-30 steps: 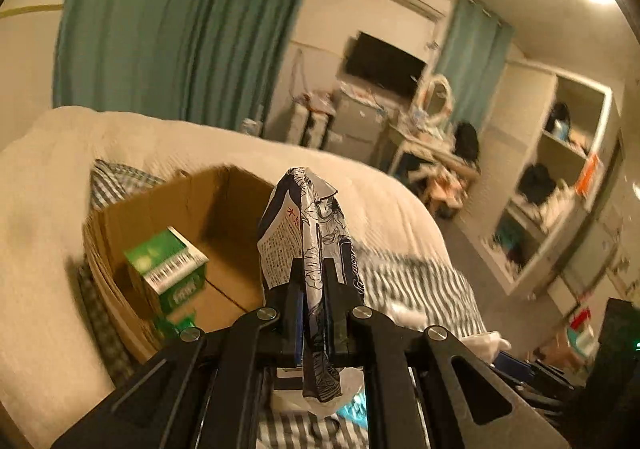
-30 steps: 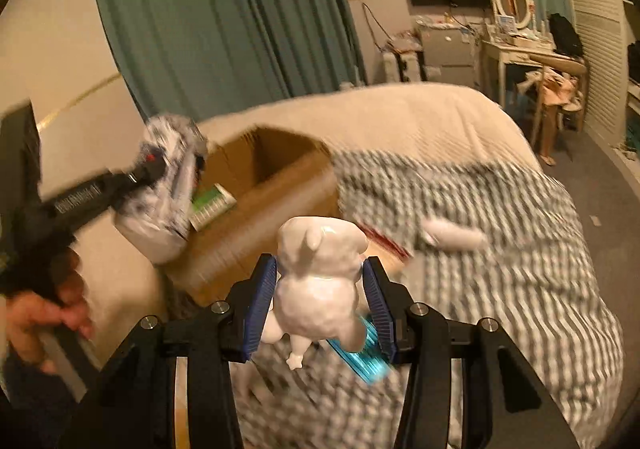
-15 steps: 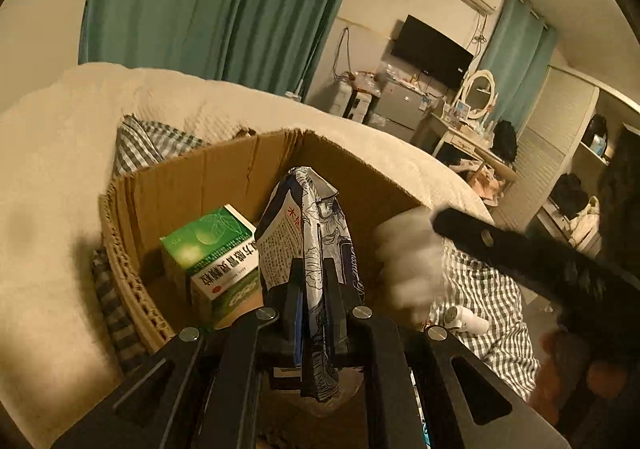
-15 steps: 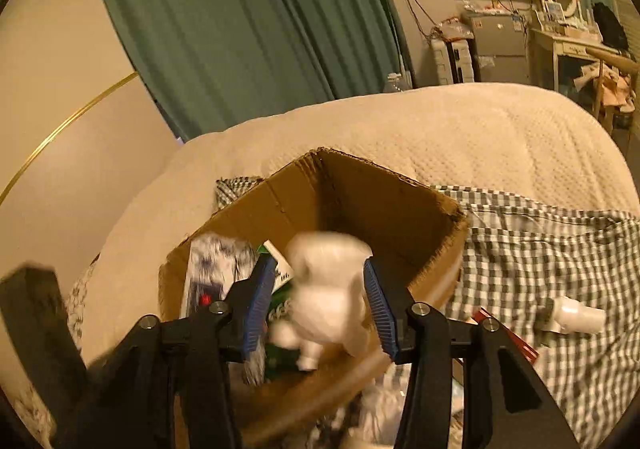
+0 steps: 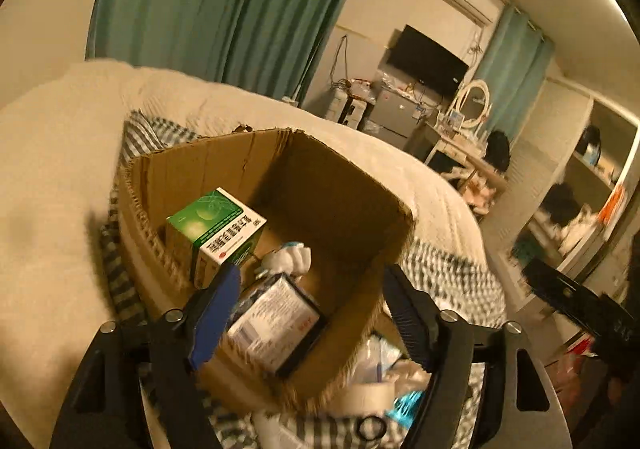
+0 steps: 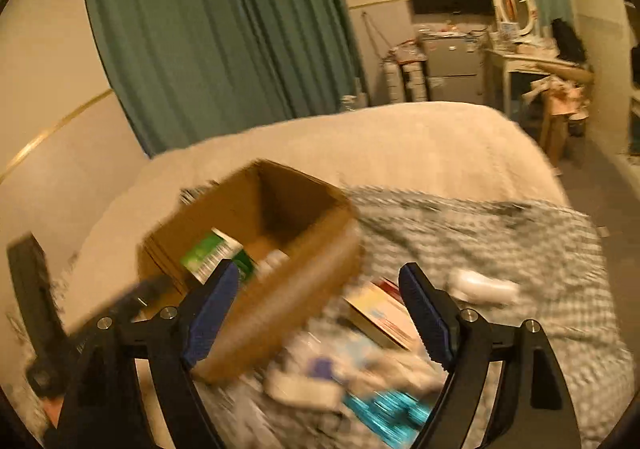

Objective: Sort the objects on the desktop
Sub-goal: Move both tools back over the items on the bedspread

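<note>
An open cardboard box sits on the bed. Inside it lie a green and white carton, a white figurine and a printed packet. My left gripper hangs open just over the box's near side, nothing between its fingers. My right gripper is open too, to the right of the box and over a blurred heap of loose items. The other gripper shows as a dark bar at the left edge of the right wrist view.
On the checked blanket lie a flat red and yellow box, a white bottle and a blue packet. A white roll lies near the box. Green curtains and a dresser stand beyond the bed.
Both grippers have opened. The printed packet left my left gripper and the white figurine left my right gripper; both now lie in the box. My right gripper has pulled back to the right.
</note>
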{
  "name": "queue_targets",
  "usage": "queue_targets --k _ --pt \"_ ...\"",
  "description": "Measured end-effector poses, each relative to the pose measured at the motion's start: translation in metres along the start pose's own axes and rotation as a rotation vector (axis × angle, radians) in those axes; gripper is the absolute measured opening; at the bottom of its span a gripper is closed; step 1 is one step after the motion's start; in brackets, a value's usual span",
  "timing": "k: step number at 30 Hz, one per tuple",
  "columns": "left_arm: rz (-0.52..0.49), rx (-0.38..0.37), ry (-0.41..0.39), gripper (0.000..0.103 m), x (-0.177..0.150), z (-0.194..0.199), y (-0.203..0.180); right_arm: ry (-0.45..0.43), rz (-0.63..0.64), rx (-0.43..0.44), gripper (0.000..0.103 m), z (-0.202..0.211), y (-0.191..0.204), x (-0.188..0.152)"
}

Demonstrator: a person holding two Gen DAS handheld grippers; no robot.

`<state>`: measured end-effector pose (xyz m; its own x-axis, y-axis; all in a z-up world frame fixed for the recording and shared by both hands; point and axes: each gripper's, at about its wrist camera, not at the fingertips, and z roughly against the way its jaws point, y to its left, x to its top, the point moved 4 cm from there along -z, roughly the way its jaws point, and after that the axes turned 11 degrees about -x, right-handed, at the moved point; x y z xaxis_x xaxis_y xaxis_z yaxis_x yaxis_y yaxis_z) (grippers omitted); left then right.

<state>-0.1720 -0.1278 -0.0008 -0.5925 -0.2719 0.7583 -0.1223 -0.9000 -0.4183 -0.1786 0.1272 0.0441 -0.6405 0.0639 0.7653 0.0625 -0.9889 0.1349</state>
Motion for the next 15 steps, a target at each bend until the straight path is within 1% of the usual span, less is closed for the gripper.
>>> queue_targets --k 1,3,7,10,13,14,15 --pt "-0.019 0.015 0.005 0.081 -0.004 0.003 -0.005 0.006 -0.002 -0.015 0.083 0.007 -0.011 -0.007" --pt "-0.056 0.033 0.008 0.081 -0.017 0.011 -0.018 0.018 -0.02 -0.04 0.083 0.02 -0.034 -0.024" --pt "-0.047 0.065 0.003 0.081 -0.051 0.027 -0.027 0.038 -0.046 -0.097 0.083 0.037 -0.072 -0.061" --pt "-0.022 0.116 0.048 0.081 -0.081 0.026 -0.023 0.053 -0.042 -0.15 0.083 0.036 -0.096 -0.088" --pt "0.027 0.154 0.092 0.08 -0.104 0.021 -0.015 0.089 -0.056 -0.171 0.083 0.027 -0.111 -0.115" --pt "0.042 0.163 0.118 0.079 -0.11 0.017 -0.013 0.109 -0.069 -0.173 0.083 0.023 -0.114 -0.122" --pt "0.048 0.176 0.158 0.073 -0.119 0.012 -0.01 0.118 -0.08 -0.154 0.083 0.018 -0.116 -0.125"
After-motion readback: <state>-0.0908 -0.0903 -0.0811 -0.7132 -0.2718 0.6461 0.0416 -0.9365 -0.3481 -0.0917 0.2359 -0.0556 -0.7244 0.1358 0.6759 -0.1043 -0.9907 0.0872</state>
